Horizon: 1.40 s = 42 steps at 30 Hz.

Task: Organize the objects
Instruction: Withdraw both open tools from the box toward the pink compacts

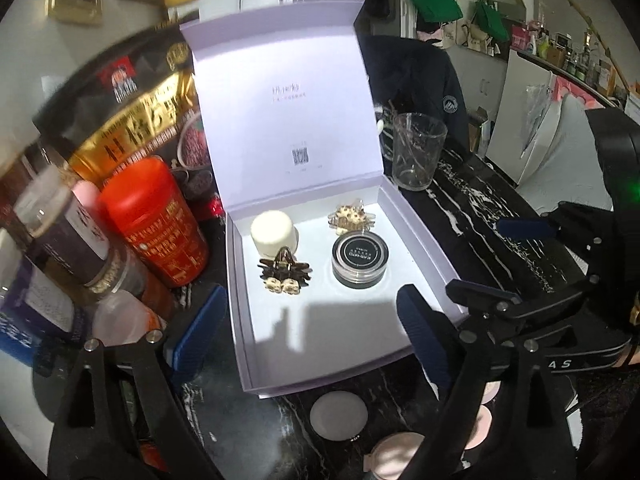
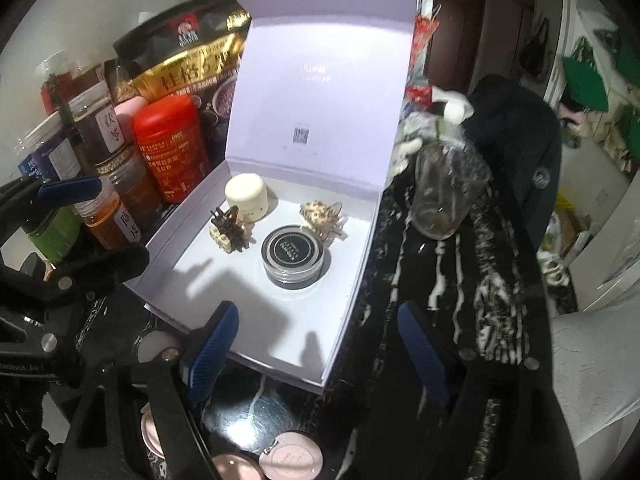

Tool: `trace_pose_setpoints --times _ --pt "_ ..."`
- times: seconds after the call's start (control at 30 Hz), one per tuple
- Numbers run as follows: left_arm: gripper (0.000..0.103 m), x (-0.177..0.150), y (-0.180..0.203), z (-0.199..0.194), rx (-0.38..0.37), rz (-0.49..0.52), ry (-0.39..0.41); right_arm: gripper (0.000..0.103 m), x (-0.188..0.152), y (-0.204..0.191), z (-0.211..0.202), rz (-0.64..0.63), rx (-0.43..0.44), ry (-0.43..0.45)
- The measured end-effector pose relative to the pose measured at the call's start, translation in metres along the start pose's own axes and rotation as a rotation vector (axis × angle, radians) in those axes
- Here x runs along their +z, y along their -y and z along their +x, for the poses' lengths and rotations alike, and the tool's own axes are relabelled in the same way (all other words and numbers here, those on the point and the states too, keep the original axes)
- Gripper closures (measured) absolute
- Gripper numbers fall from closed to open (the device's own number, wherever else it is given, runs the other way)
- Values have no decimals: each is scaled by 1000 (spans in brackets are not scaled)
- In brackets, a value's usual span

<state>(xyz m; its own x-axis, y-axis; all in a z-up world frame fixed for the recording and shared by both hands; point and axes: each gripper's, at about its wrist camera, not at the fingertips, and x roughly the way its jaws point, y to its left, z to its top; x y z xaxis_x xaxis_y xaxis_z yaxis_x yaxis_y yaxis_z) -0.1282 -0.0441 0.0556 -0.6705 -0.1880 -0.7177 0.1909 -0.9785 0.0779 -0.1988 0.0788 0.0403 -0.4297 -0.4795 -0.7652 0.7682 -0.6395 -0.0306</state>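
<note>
In the box's far half sit jars and clips; left gripper and right gripper spread, empty.

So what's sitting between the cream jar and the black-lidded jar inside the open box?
The dark hair claw with pale flowers lies between the cream jar and the black-lidded jar on the box floor; both wrist views show it.

A pale lilac box lies open on the dark marble top, lid upright at 12 o'clock. Inside, toward the lid: a cream jar upright at 10 o'clock; a dark clip just before it; a light clip at 1 o'clock; a black-lidded clear jar touching that clip, at centre-right. The box's 6 o'clock half is bare.
</note>
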Motion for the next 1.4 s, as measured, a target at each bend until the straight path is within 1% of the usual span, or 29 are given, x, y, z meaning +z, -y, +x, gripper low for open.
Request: trace_pose_setpoints --times 0.13,0.27,0.4,0.5,0.63,0.87,0.93,1.27,1.4 --pt "11 -1 4 -17 -17 7 30 19 -2 -3 -22 0 4 43" --pt "10 -3 6 -32 -26 14 52 19 -6 -5 -36 -4 -6 66" --pt "10 -6 8 -43 -28 22 70 19 -11 -8 -44 -7 -5 75" --pt "10 -11 8 -51 -27 15 85 19 -18 -11 -51 -16 -25 88" --pt "9 -17 6 -58 -30 11 92 19 -25 -12 -56 -7 -15 96" --pt "9 -30 4 -59 -31 3 71 19 -37 -15 -63 2 -6 99" --pt "9 -34 3 -57 -35 -1 61 19 -42 -15 -61 7 17 89" --pt "9 -56 7 -48 -57 -7 12 19 -64 -19 -56 17 20 51" --pt "9 -64 9 -44 -66 -10 -7 19 -73 -18 -53 38 35 35"
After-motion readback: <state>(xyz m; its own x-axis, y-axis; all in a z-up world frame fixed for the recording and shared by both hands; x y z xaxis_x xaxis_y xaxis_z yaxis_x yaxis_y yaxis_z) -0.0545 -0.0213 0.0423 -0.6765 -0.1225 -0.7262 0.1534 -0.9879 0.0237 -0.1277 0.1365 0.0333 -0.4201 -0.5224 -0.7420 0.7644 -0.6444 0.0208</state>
